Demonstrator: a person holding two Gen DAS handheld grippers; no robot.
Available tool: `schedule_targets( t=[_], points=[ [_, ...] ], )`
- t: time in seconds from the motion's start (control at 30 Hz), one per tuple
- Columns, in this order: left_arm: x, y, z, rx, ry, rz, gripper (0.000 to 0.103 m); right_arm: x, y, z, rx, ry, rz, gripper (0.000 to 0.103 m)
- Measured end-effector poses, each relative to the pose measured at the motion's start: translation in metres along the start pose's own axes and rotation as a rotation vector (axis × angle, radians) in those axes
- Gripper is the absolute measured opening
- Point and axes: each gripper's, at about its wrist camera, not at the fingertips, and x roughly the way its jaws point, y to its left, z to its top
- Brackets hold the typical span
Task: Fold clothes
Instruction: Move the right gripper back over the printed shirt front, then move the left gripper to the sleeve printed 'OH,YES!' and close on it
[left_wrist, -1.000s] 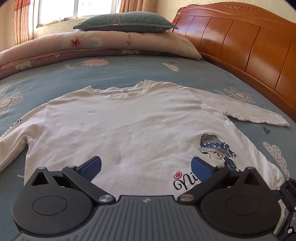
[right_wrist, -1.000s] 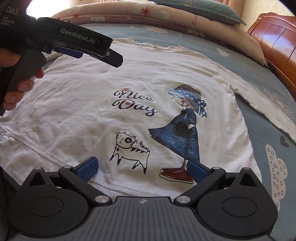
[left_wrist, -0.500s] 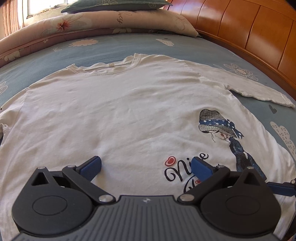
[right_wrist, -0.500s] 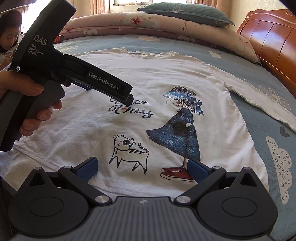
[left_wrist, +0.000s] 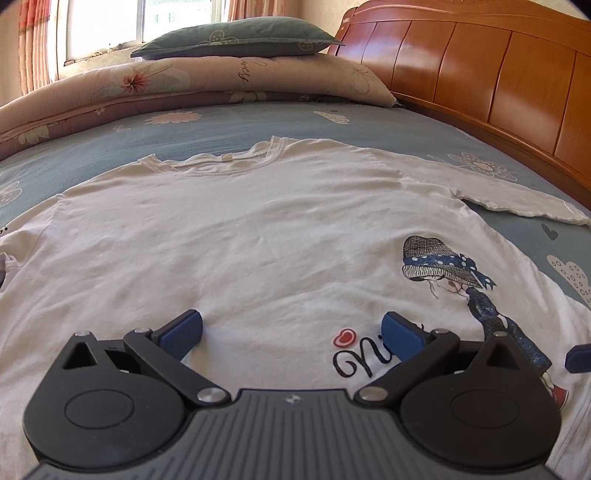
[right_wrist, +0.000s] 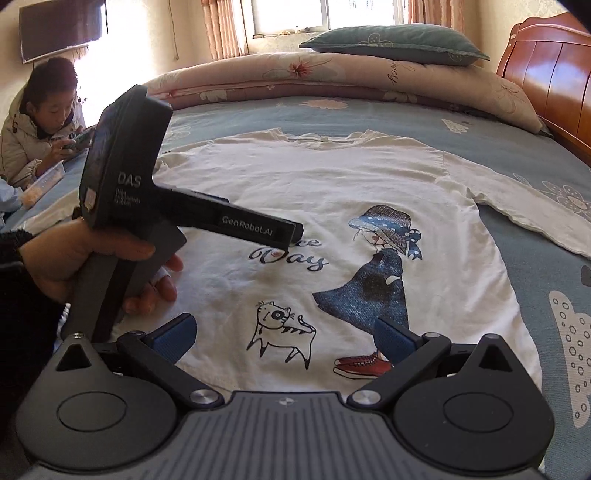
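Observation:
A white long-sleeved shirt (left_wrist: 258, 229) (right_wrist: 332, 192) lies flat, front up, on the blue bedsheet, with a printed girl, a cat and the words "Nice Day". Its collar points to the far pillows, and one sleeve (left_wrist: 517, 199) stretches right. My left gripper (left_wrist: 293, 332) hovers open above the shirt's chest, nothing between its blue pads. In the right wrist view a hand holds that left gripper's body (right_wrist: 155, 206) over the shirt's left half. My right gripper (right_wrist: 284, 338) stands open above the shirt's lower hem near the cat print, holding nothing.
A folded floral quilt (left_wrist: 207, 81) with a dark green pillow (left_wrist: 236, 38) lies across the far end of the bed. A wooden headboard (left_wrist: 498, 81) runs along the right. A person (right_wrist: 40, 122) sits at the bed's far left, looking at a phone.
Both grippers have risen and tilted up, so more of the room shows. The left gripper has swung across the shirt toward its chest. Both stay open.

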Motion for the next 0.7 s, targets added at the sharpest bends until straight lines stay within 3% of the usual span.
schedule_targets(
  t=[0.1,0.2,0.23,0.3,0.43,0.6,0.63,0.67,0.7],
  points=[
    [0.000,0.000,0.001,0.005,0.003,0.002,0.103,0.003,-0.014,0.013,0.026,-0.048,0.037,0.103],
    [-0.005,0.003,0.003,0.022,0.026,-0.011,0.103,0.022,-0.037,0.008,0.151,-0.003,-0.006,0.103],
    [-0.007,0.006,0.005,0.028,0.051,-0.021,0.103,0.029,-0.046,0.004,0.208,0.033,-0.008,0.103],
    [-0.015,0.019,0.013,0.031,0.091,-0.018,0.102,0.032,-0.059,0.000,0.280,0.022,0.022,0.103],
    [-0.050,0.065,0.034,0.063,0.057,0.057,0.102,0.034,-0.056,0.000,0.259,0.039,0.005,0.103],
    [-0.100,0.155,0.061,0.114,-0.014,0.262,0.101,0.038,-0.048,0.001,0.208,0.060,-0.029,0.103],
    [-0.108,0.175,0.064,0.096,-0.009,0.291,0.099,0.040,-0.044,0.001,0.180,0.063,-0.044,0.103],
    [-0.114,0.195,0.066,0.074,0.000,0.316,0.087,0.041,-0.040,0.001,0.153,0.065,-0.059,0.103],
    [-0.117,0.216,0.067,0.045,0.015,0.348,0.069,0.043,-0.038,0.001,0.140,0.065,-0.069,0.103]
  ],
)
